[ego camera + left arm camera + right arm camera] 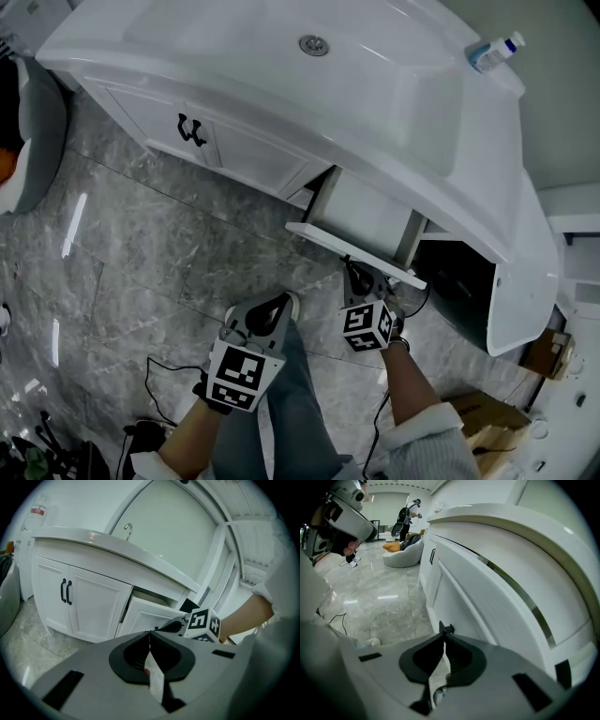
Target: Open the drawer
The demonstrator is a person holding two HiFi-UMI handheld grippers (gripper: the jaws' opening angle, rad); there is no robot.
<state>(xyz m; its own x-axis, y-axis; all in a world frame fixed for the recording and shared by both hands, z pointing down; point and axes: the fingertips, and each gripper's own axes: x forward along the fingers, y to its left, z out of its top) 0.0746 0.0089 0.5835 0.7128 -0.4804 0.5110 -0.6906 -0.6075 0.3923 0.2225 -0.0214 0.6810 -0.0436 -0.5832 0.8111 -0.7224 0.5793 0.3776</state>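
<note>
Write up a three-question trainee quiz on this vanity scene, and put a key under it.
1. True or false: the drawer is fully shut.
2. Which one is at the drawer front? A) left hand-held gripper B) right hand-held gripper C) both
3. Fill in: the door handles on the cabinet doors are ___ in colour.

Key
1. False: it stands pulled partway out.
2. B: the right hand-held gripper is pinched on the small dark handle. The left hand-held gripper is held back, shut and empty.
3. Black.
</note>
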